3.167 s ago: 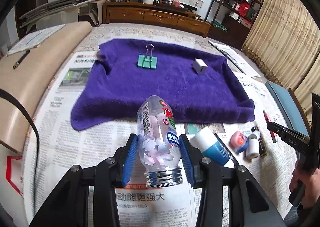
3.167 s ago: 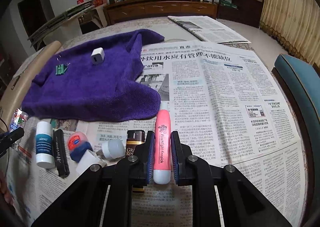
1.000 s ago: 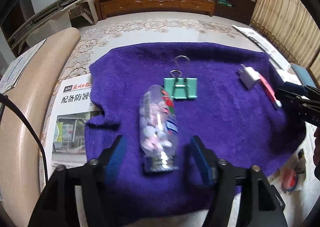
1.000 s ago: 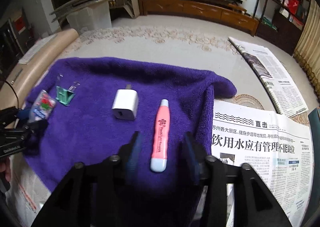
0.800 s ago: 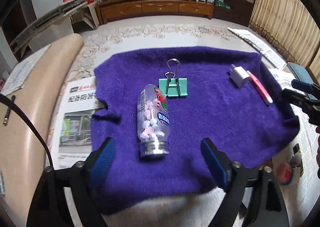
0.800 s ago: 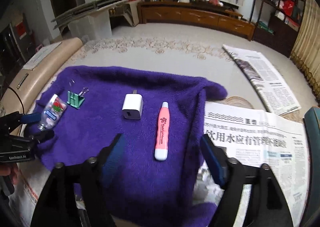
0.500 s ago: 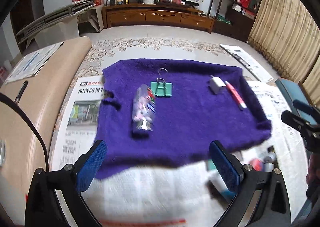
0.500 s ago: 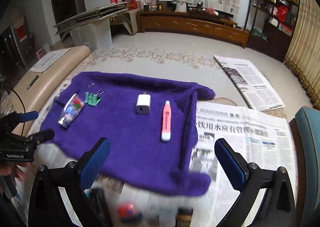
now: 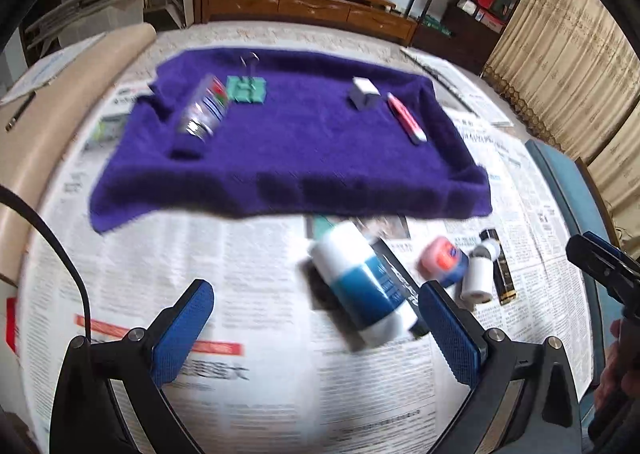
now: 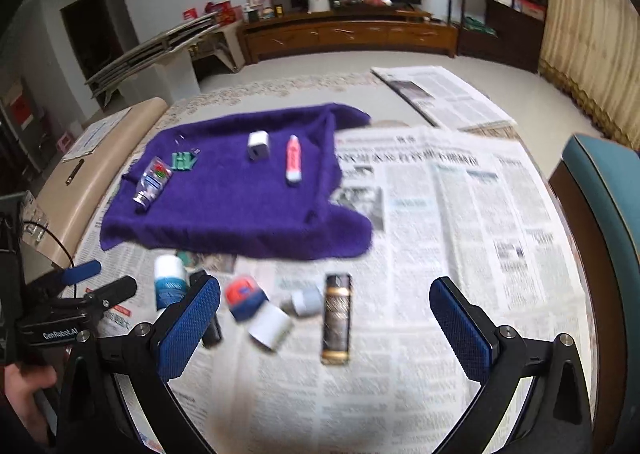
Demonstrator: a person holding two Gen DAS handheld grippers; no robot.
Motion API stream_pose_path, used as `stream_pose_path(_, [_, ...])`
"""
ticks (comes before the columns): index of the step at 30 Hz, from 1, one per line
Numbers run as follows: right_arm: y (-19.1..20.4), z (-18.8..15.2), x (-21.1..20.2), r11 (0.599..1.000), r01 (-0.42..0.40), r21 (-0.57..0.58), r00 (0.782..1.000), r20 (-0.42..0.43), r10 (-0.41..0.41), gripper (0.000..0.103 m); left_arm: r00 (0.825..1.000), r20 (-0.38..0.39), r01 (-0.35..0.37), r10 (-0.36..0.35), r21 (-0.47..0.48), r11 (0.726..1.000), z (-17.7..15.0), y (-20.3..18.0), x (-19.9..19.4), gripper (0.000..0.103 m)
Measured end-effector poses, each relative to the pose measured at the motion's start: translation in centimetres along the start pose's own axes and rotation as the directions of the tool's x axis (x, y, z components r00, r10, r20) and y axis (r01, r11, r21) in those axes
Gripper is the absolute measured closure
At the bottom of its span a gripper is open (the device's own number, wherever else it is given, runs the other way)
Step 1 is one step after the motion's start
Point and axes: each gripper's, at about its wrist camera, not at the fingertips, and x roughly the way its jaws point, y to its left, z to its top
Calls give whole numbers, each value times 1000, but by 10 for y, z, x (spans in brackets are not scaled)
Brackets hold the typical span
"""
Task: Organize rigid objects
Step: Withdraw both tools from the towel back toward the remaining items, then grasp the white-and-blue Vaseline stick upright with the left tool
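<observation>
On the purple towel lie a clear candy bottle, a green binder clip, a white charger plug and a pink pen. On the newspaper in front of the towel lie a white and blue bottle, a red and blue jar, a small white bottle and a dark gold tube. My left gripper is open and empty, low over the newspaper just short of the white and blue bottle. My right gripper is open and empty above the dark gold tube.
Newspaper covers the table. A beige padded edge runs along the left. A teal chair stands at the right. A wooden cabinet and shelves stand far behind.
Both grippers let go of the candy bottle and pink pen on the towel, opened wide and pulled back toward the loose items on the newspaper.
</observation>
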Motion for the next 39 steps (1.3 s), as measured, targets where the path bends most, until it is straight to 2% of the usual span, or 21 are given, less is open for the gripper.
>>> stream_pose_path(4, [-9,-11,2,999,-19,29,999,-26,20,0,998,-25,-57,58,30,998,-7,-14,18,0])
stream_pose_path(7, [-10,-16,-3,999,-24,23,999,-29,25,0,998,-30,-47,47,13,999,-10,-11,21,0])
stream_pose_path(13, [-11,-15,-22,997,-66,32,998,10,66,0,995,-10,-94,95,24,995,-12,-3,11,0])
stream_pose_path(17, [-13,-17,-25,995,-87,51,996,6,86,0,995,-7,-104,104,30,994,-10,0,10,0])
stream_pose_path(21, [-13,-18,-24,995,-84,47,996,-3,85,0,994,-22,-109,111,65,992,-7,-12,22,0])
stream_pose_path(29, [-17,-21,-23,995,-88,54,996,-21,89,0,980,-7,-197,198,72,978,-5,-17,33,0])
stream_pose_path(33, [-22,-23,-21,994,-87,68,996,-27,89,0,982,-6,-187,188,58,981,-4,-10,35,0])
stream_pose_path(36, [-22,-23,-22,994,-88,69,996,-27,90,0,984,7,-180,180,69,981,-2,-13,39,2])
stream_pose_path(39, [-23,-25,-20,995,-81,63,996,-34,84,0,987,17,-163,162,94,982,-2,-18,42,16])
